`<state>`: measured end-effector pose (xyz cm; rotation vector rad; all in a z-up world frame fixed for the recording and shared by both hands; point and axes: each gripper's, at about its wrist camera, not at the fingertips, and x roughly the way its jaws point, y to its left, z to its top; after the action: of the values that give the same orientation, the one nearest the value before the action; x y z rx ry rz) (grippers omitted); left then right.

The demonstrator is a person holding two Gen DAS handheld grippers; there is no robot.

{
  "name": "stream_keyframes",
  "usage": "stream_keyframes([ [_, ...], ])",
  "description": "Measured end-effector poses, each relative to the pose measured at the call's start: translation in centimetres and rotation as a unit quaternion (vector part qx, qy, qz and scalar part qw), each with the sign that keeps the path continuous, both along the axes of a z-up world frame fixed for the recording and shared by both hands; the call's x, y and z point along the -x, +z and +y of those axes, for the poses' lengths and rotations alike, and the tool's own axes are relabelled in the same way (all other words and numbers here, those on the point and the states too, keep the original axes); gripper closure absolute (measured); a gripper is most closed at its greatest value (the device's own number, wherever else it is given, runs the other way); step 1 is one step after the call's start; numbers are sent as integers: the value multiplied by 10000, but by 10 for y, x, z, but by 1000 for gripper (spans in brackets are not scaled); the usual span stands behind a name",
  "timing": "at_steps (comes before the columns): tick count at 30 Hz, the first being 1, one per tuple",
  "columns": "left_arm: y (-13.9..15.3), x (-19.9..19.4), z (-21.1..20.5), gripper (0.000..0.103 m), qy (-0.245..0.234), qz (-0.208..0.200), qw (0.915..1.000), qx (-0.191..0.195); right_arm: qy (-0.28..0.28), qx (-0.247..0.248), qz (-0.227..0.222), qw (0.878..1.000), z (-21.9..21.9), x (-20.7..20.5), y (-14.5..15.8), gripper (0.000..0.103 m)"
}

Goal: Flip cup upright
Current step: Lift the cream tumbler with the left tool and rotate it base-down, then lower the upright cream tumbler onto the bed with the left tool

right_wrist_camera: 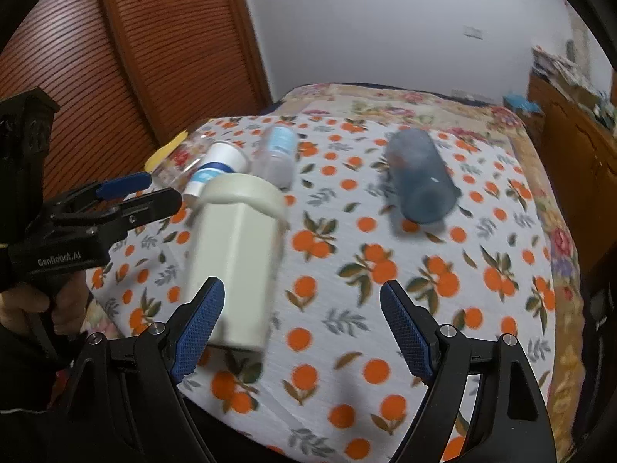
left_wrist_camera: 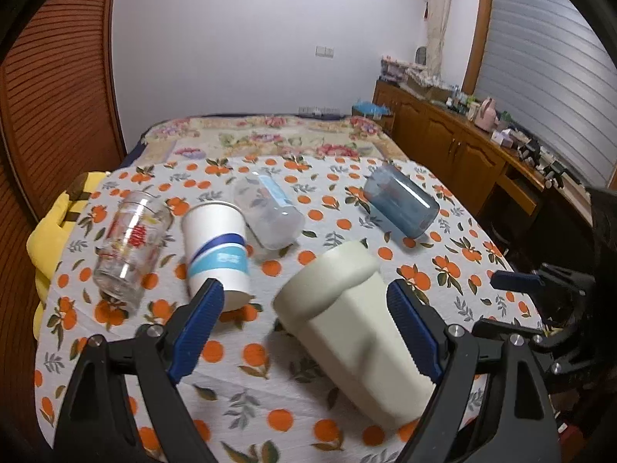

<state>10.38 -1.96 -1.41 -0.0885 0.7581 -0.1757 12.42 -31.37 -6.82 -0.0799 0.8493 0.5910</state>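
Observation:
A cream cup (left_wrist_camera: pixel 347 332) lies on its side on the orange-print cloth, wide rim away from me; it also shows in the right wrist view (right_wrist_camera: pixel 235 266). My left gripper (left_wrist_camera: pixel 304 328) is open with the cup lying between its blue fingers, not squeezed. My right gripper (right_wrist_camera: pixel 300 328) is open and empty, with the cup just in front of its left finger. The left gripper (right_wrist_camera: pixel 127 196) shows open at the left of the right wrist view. The right gripper's blue fingertip (left_wrist_camera: pixel 515 281) shows at the right of the left wrist view.
Several other cups lie on the cloth: a printed glass (left_wrist_camera: pixel 129 243), a white paper cup with blue band (left_wrist_camera: pixel 216 247), a frosted clear cup (left_wrist_camera: pixel 268 212) and a blue tumbler (left_wrist_camera: pixel 401 206). A yellow cloth (left_wrist_camera: pixel 58 223) lies at the left edge. A cluttered wooden cabinet (left_wrist_camera: pixel 462 146) stands to the right.

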Motion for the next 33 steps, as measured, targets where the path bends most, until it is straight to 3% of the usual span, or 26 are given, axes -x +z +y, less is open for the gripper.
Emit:
stream_keyframes([
  [5, -6, -14, -19, 16, 184, 366, 9989, -226, -234, -233, 21, 9995, -25, -2, -5, 18],
  [18, -21, -24, -36, 15, 321, 1067, 9937, -157, -280, -689, -71, 9972, -39, 5, -12, 18],
  [27, -42, -46, -26, 8, 351, 1771, 9824, 481, -315, -768, -41, 9965, -46, 9, -15, 18],
  [33, -59, -60, -20, 7, 288, 2261, 9678, 1066, -320, -769, 9, 9965, -45, 8, -16, 18],
])
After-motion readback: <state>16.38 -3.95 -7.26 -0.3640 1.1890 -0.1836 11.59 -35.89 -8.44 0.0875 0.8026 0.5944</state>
